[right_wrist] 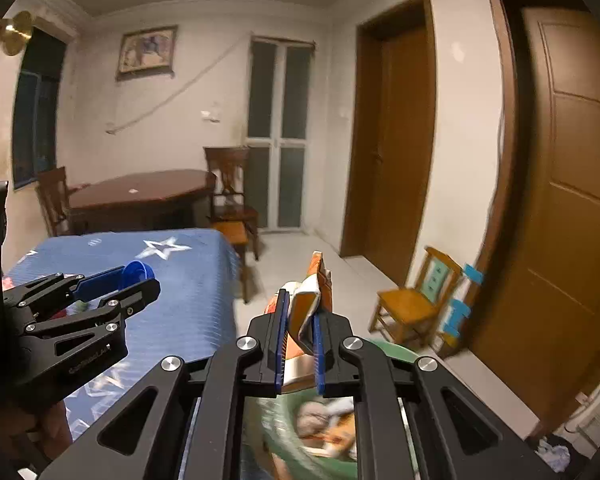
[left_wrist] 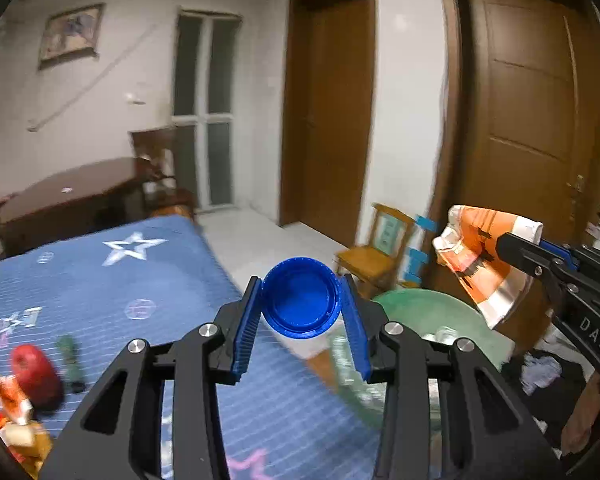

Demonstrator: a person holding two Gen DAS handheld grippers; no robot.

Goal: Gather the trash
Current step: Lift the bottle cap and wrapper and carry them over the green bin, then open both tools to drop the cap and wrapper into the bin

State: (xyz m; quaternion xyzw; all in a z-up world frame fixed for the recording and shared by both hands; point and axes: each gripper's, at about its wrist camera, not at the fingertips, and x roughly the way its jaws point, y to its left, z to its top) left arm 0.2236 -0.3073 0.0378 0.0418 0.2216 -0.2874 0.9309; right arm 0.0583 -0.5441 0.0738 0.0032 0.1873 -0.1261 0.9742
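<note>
My left gripper (left_wrist: 302, 304) is shut on a round blue plastic lid (left_wrist: 300, 298) and holds it in the air past the right edge of the blue star-patterned table (left_wrist: 120, 280). My right gripper (right_wrist: 300, 328) is shut on a crumpled orange and white wrapper (right_wrist: 312, 300); the wrapper also shows in the left wrist view (left_wrist: 480, 264). A green bin (right_wrist: 300, 424) with several pieces of trash inside sits below both grippers. A red apple (left_wrist: 34, 372), a small green item (left_wrist: 70, 356) and an orange wrapper (left_wrist: 14, 412) lie on the table at the left.
A small yellow wooden chair (right_wrist: 412, 304) stands by the wall near two brown doors (right_wrist: 572, 200). A dark wooden table (right_wrist: 140, 196) with chairs stands at the back. A dark bag with crumpled paper (right_wrist: 556, 452) lies on the floor at the right.
</note>
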